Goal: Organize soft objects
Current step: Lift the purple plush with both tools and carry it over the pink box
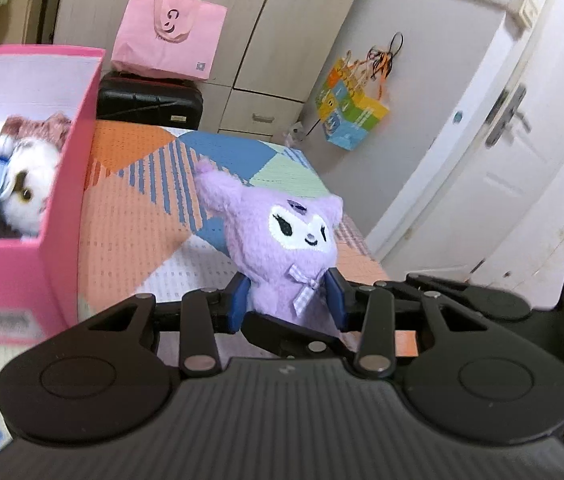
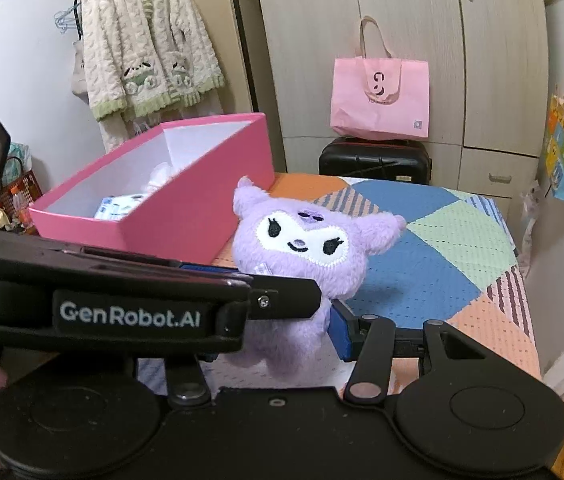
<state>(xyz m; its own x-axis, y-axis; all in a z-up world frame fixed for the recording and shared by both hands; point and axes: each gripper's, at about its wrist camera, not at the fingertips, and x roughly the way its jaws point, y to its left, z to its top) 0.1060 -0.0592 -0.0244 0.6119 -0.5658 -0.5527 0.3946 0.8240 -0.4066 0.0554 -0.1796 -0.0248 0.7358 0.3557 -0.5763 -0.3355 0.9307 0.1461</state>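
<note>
Carrying the purple plush point(image 1: 282, 240) above the patterned mat point(image 1: 134, 216), I have the left gripper point(image 1: 287, 300) pinched tight on its body and the right gripper point(image 2: 278, 320) closed on it too, steadying it. The pink box point(image 2: 186, 216) sits just beside, holding other soft toys, so it looks like the destination.

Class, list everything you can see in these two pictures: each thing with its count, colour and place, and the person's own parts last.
plush toy: one, purple, clamped by both grippers above the mat
box: one, pink, on the mat, soft toys inside
mat: one, multicoloured patchwork
tote bag: one, pink, on the case
case: one, black, by the wardrobe
fleece jacket: one, cream, hanging
left gripper: black, shut on toy
right gripper: black, shut on toy
</note>
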